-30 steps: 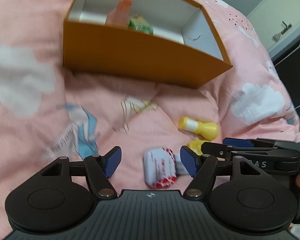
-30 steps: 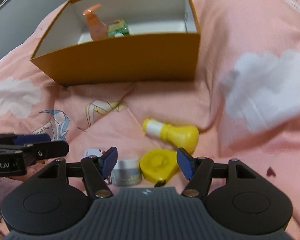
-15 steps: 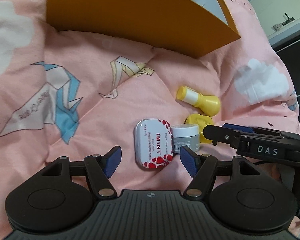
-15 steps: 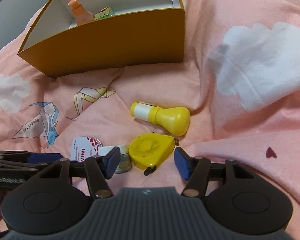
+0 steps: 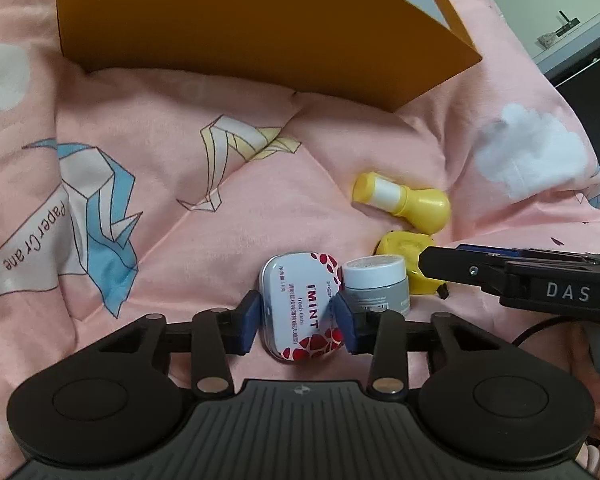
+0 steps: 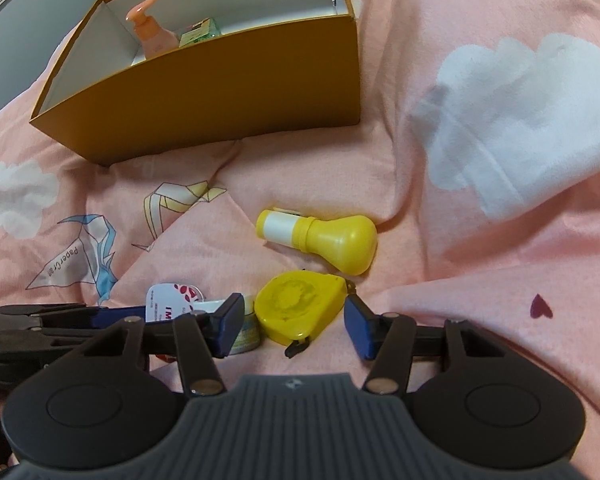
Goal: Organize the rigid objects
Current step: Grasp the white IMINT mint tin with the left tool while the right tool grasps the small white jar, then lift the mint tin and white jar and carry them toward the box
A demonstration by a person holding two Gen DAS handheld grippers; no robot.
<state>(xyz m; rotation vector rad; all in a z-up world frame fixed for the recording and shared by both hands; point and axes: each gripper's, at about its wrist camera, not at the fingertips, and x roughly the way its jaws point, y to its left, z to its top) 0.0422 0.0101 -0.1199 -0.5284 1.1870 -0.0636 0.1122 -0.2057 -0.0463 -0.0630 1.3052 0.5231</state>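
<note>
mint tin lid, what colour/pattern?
Mint tin: white lid with red petal shapes at two corners and red lettering. Clearest in the left wrist view.

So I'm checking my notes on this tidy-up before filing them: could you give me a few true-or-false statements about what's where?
1. The white mint tin with red print sits between the left tongs' blue pads. True; the jaws have just been closing round it.
2. The orange cardboard box holds nothing. False: a peach pump bottle and a small green packet are inside.
3. The yellow bulb-shaped bottle lies on its side on the pink quilt. True.
4. The right tongs straddle the small grey jar. False: they straddle the yellow tape measure; the jar stands beside it.
</note>
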